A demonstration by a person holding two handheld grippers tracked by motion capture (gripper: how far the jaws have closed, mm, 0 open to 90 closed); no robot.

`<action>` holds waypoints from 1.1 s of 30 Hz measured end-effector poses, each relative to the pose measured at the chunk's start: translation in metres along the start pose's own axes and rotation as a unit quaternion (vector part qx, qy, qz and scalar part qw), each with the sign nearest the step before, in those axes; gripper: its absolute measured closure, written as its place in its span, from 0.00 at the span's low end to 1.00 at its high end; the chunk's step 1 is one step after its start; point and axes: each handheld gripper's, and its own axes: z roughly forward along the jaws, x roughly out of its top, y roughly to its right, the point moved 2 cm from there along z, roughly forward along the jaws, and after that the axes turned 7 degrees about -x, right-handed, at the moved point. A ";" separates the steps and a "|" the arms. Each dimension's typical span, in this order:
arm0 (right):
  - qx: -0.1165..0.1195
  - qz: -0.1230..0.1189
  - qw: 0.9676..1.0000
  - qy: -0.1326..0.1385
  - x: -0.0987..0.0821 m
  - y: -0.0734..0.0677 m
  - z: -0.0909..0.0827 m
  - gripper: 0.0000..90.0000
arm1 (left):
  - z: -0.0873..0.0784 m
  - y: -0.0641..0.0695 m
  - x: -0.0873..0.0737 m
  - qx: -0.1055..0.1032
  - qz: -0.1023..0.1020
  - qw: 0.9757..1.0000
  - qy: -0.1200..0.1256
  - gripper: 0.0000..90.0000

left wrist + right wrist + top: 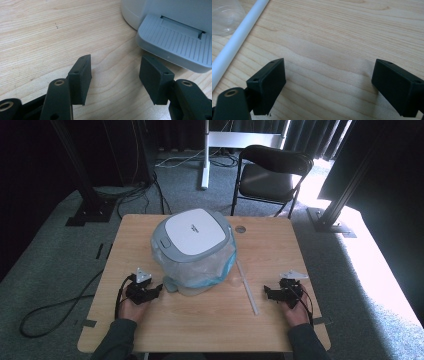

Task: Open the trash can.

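Dark curtains, a folding chair [270, 172] and grey carpet surround a pale wood-grain table [200, 320].

Item 1: pedal bin [192, 245], on the table's middle, nearer the far edge. White lid panel set in a grey frame with rounded corners; a clear plastic liner [210, 270] with a blue band is bunched over the body. Grey ribbed foot pedal [175, 47] juts from the base toward the table's left near side. Judged: rigid plastic shell, light if empty, smooth and likely to slide on the wood; the liner is soft, thin and slippery, a poor place to hold. Best hold looks to be the pedal's edge or the lid frame's rim.

Item 2: white rod or tube [247, 287], straight, stiff, smooth, lying to the right of the bin and pointing toward the near edge. Just beside it, clear crumpled film [225, 15]; I cannot tell whether it belongs to the liner.

Item 3: my left gripper [145, 292], resting near the left near corner, just beside the pedal; jaws spread apart, nothing between them.

Item 4: my right gripper [280, 295], near the right edge, beside the rod; jaws wide apart, bare wood between.
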 end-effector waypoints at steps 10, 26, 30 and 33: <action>-0.004 0.005 1.000 -0.001 0.001 -0.001 0.001 0.13 | -0.002 -0.002 -0.001 -0.001 -0.006 1.000 -0.005 0.50; -0.009 0.010 1.000 -0.001 0.000 -0.002 0.000 0.13 | -0.009 -0.003 0.000 -0.024 -0.010 1.000 0.012 0.53; -0.009 0.010 1.000 -0.001 0.000 -0.002 0.000 0.13 | -0.014 -0.003 0.002 -0.026 -0.012 0.999 0.019 0.52; -0.009 0.010 1.000 -0.001 0.000 -0.002 0.000 0.13 | -0.015 -0.003 0.003 -0.030 -0.011 0.999 0.021 0.52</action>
